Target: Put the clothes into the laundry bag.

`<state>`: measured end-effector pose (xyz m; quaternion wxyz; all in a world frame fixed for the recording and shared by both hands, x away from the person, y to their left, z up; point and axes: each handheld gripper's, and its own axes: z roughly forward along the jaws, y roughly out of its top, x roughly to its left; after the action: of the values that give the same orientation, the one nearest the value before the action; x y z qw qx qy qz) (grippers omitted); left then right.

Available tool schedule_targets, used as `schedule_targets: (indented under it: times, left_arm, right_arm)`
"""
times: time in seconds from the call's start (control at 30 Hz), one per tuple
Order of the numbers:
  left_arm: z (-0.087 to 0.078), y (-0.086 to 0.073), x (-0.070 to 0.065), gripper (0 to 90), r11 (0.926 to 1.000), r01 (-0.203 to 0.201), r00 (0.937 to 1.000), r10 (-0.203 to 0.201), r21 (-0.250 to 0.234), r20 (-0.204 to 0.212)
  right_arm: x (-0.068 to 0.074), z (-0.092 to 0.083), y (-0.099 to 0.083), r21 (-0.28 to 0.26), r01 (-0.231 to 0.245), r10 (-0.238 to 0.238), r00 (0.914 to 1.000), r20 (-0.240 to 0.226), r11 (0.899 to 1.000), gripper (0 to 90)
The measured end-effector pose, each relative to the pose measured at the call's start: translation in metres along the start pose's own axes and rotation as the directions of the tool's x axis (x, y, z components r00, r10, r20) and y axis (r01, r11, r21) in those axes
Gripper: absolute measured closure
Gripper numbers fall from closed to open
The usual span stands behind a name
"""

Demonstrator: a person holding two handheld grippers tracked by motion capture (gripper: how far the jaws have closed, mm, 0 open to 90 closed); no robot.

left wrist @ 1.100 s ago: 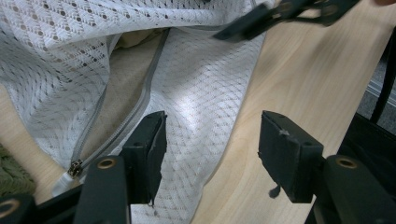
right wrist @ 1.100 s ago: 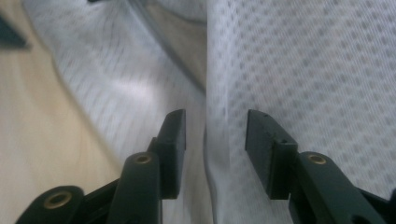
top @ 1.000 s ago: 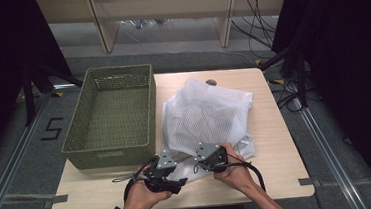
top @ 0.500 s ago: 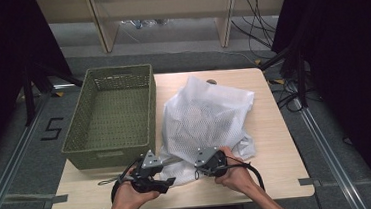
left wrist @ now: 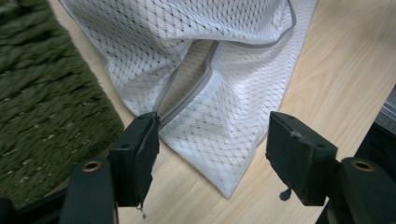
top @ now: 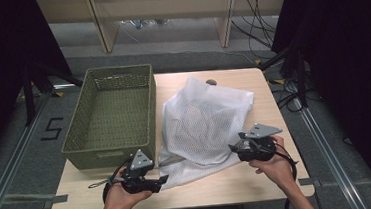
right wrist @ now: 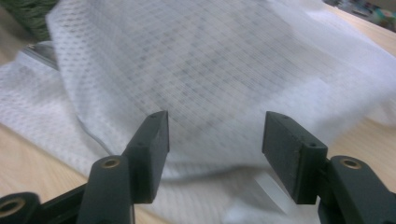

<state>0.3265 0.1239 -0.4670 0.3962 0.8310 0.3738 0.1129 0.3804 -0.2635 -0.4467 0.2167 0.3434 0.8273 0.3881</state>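
A white mesh laundry bag point(top: 206, 123) lies bunched on a light wooden table point(top: 260, 181), just right of an olive woven basket point(top: 111, 113). The left gripper point(top: 155, 181), held low at the table's near edge, has its jaws spread wide on either side of the bag's nearest corner (a grey-trimmed zipper opening point(left wrist: 196, 86) runs up from beside one pad), neither pad pressing the mesh. The right gripper point(top: 237, 148), at the bag's right edge, has just been opening its jaws; they stand apart in front of the mesh, holding nothing.
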Motion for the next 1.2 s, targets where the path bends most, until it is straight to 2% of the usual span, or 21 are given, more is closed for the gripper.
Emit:
schedule_targets:
  times: [0.07, 0.1, 0.13, 0.2, 0.23, 0.3, 0.4, 0.43, 0.47, 0.5, 0.53, 0.57, 0.6, 0.63, 0.7, 0.8, 0.87, 0.97, 1.1, 1.13, 1.2]
  left_arm:
    - [-0.001, -0.001, 0.0, 33.0, 0.9997, 0.007, 0.9999, -0.007, -0.025, 0.009]
    - [-0.002, -0.001, 0.001, 32.1, 0.9998, 0.01, 0.9999, -0.01, -0.016, 0.0]
    - [-0.002, -0.002, 0.001, 31.0, 0.9995, 0.014, 0.9998, -0.014, -0.028, 0.016]
    - [-0.003, -0.003, -0.001, 29.0, 0.9993, 0.014, 0.9997, -0.013, -0.035, 0.021]
    - [-0.003, -0.004, -0.001, 28.0, 0.9992, 0.01, 0.9995, -0.008, -0.04, 0.032]
    - [-0.003, -0.006, -0.003, 24.8, 0.9985, 0.009, 0.9989, -0.006, -0.054, 0.047]
    - [-0.005, -0.008, -0.007, 19.9, 0.999, -0.006, 0.9988, 0.008, -0.045, 0.049]
    - [-0.006, -0.01, -0.008, 19.1, 0.999, -0.023, 0.9985, 0.025, -0.039, 0.048]
    - [-0.006, -0.01, -0.009, 19.5, 0.9991, -0.023, 0.9982, 0.025, -0.036, 0.054]
    - [-0.005, -0.011, -0.01, 19.8, 0.999, -0.025, 0.9983, 0.027, -0.037, 0.051]
    - [-0.006, -0.012, -0.012, 19.8, 0.999, -0.03, 0.9983, 0.031, -0.032, 0.05]
    - [-0.006, -0.013, -0.015, 19.7, 0.999, -0.026, 0.9982, 0.027, -0.037, 0.053]
    - [-0.006, -0.013, -0.017, 19.7, 0.9989, -0.027, 0.9976, 0.029, -0.039, 0.062]
    - [-0.007, -0.014, -0.018, 19.7, 0.9985, -0.045, 0.9969, 0.046, -0.031, 0.063]
    - [-0.008, -0.014, -0.022, 20.5, 0.9977, -0.063, 0.9956, 0.065, -0.022, 0.067]
    - [-0.006, -0.014, -0.025, 21.2, 0.9971, -0.074, 0.9951, 0.075, -0.021, 0.064]
    - [-0.005, -0.014, -0.025, 21.2, 0.9975, -0.068, 0.9957, 0.069, -0.02, 0.062]
    - [-0.006, -0.013, -0.024, 21.2, 0.9972, -0.073, 0.9959, 0.073, -0.017, 0.052]
    - [-0.006, -0.013, -0.022, 21.2, 0.9976, -0.064, 0.9964, 0.066, -0.024, 0.054]
    - [-0.006, -0.013, -0.022, 21.2, 0.9976, -0.065, 0.9965, 0.066, -0.022, 0.051]
    - [-0.006, -0.013, -0.023, 21.2, 0.9981, -0.056, 0.997, 0.057, -0.028, 0.053]
  right_arm:
    - [-0.004, -0.006, -0.006, -0.001, -0.048, 0.048, 0.9988, 0.0, 0.999, 40.5]
    - [-0.005, -0.009, -0.009, 0.0, -0.065, 0.065, 0.9979, -0.001, 0.998, 40.1]
    - [-0.006, -0.012, -0.011, -0.009, -0.071, 0.071, 0.9974, 0.009, 0.997, 39.8]
    - [-0.005, -0.017, -0.017, -0.006, -0.108, 0.107, 0.9942, -0.008, 0.994, 39.3]
    - [-0.003, -0.02, -0.019, -0.001, -0.123, 0.123, 0.9923, -0.006, 0.992, 39.0]
    - [0.0, -0.025, -0.024, 0.0, -0.118, 0.118, 0.993, 0.007, 0.993, 38.2]
    - [0.013, -0.033, -0.032, 0.022, -0.15, 0.15, 0.9886, -0.002, 0.988, 37.3]
    - [0.016, -0.035, -0.034, 0.018, -0.128, 0.128, 0.9916, -0.015, 0.992, 37.3]
    - [0.025, -0.04, -0.037, 0.026, -0.144, 0.144, 0.989, -0.033, 0.989, 37.1]
    - [0.028, -0.041, -0.038, 0.022, -0.144, 0.145, 0.9887, -0.037, 0.989, 36.6]
    - [0.029, -0.043, -0.04, 0.021, -0.123, 0.124, 0.9913, -0.043, 0.992, 36.1]
    - [0.033, -0.045, -0.042, 0.033, -0.125, 0.127, 0.9894, -0.07, 0.992, 36.1]
    - [0.036, -0.048, -0.044, 0.036, -0.139, 0.141, 0.9888, -0.05, 0.99, 36.1]
    - [0.039, -0.05, -0.046, 0.036, -0.142, 0.144, 0.9883, -0.051, 0.989, 36.0]
    - [0.041, -0.054, -0.05, 0.031, -0.127, 0.128, 0.9905, -0.05, 0.991, 35.5]
    - [0.046, -0.053, -0.056, 0.061, -0.162, 0.166, 0.9847, -0.054, 0.985, 35.5]
    - [0.045, -0.049, -0.057, 0.078, -0.148, 0.153, 0.9856, -0.072, 0.986, 35.5]
    - [0.045, -0.046, -0.058, 0.078, -0.125, 0.13, 0.9893, -0.066, 0.989, 35.3]
    - [0.044, -0.047, -0.058, 0.086, -0.148, 0.153, 0.9865, -0.058, 0.985, 35.3]
    - [0.042, -0.046, -0.058, 0.077, -0.132, 0.136, 0.9893, -0.054, 0.988, 35.3]
    - [0.042, -0.047, -0.059, 0.082, -0.137, 0.141, 0.9888, -0.049, 0.987, 35.3]
